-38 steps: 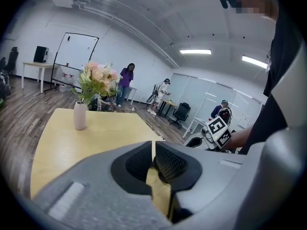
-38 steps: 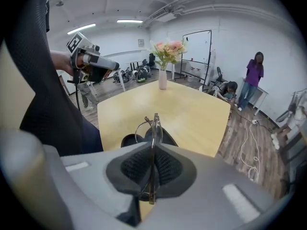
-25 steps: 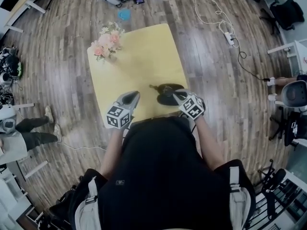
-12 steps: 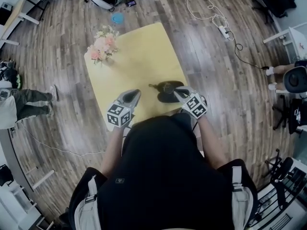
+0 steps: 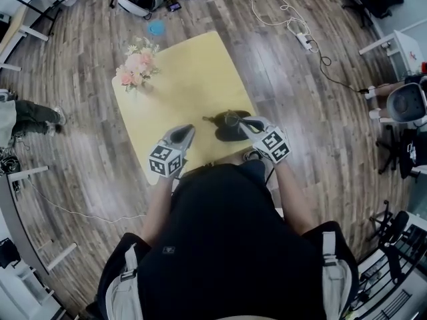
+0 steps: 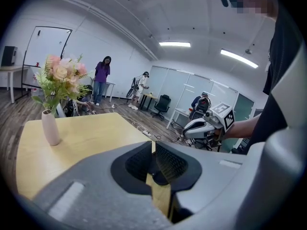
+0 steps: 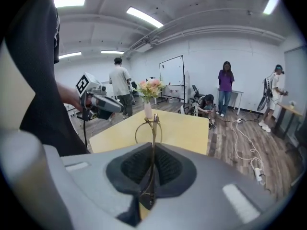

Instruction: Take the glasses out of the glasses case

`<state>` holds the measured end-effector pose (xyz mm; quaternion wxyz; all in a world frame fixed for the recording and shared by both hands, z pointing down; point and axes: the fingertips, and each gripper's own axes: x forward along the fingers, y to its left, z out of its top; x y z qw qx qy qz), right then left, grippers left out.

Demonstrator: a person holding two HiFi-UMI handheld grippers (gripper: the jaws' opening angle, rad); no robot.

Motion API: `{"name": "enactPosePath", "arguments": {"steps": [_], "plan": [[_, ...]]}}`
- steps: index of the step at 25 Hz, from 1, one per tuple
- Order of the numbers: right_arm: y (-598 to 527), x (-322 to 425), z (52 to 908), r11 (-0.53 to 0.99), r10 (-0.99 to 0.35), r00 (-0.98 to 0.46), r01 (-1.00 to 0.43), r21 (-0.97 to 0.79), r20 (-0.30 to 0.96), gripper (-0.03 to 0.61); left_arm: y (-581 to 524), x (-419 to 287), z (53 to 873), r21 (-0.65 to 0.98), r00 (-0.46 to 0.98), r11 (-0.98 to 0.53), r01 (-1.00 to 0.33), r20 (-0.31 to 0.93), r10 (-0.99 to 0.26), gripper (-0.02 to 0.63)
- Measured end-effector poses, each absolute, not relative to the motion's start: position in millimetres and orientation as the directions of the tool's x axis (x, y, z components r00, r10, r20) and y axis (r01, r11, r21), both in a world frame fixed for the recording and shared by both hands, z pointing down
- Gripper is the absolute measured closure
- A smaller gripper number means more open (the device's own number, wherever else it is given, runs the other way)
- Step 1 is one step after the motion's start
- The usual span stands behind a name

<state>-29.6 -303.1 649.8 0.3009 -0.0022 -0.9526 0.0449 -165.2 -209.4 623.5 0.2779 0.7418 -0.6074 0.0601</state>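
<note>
In the right gripper view my right gripper (image 7: 152, 169) is shut on one temple arm of the thin metal-framed glasses (image 7: 148, 127), and the round lenses stick out ahead of the jaws. From the head view the glasses (image 5: 225, 118) hang just above the open black glasses case (image 5: 232, 135), which lies on the yellow table (image 5: 180, 79) near its front right corner. There my right gripper (image 5: 248, 123) sits over the case. My left gripper (image 5: 183, 136) hovers left of the case, near the table's front edge. In its own view my left gripper (image 6: 152, 164) is shut with nothing between the pads.
A white vase of pink flowers (image 5: 135, 65) stands at the table's far left corner. Cables and a power strip (image 5: 303, 40) lie on the wood floor to the right. Several people (image 7: 225, 87) stand or sit across the room, beside desks and chairs.
The right gripper, holding the glasses, has drawn slightly up and away from the case. The left gripper has stayed in place. The head camera has shifted a little.
</note>
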Motion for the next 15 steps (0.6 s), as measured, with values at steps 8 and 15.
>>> {"name": "enactPosePath", "arguments": {"steps": [8, 15], "plan": [[-311, -28, 634, 0.98, 0.046, -0.872, -0.055, -0.192, 0.487, 0.56, -221, -152, 624, 0.354, 0.252, -0.1, -0.93, 0.415, -0.874, 0.581], [-317, -29, 622, 0.972, 0.017, -0.898, -0.089, -0.219, 0.44, 0.56, -230, -143, 625, 0.351, 0.286, -0.139, -0.926, 0.412, -0.865, 0.581]]}}
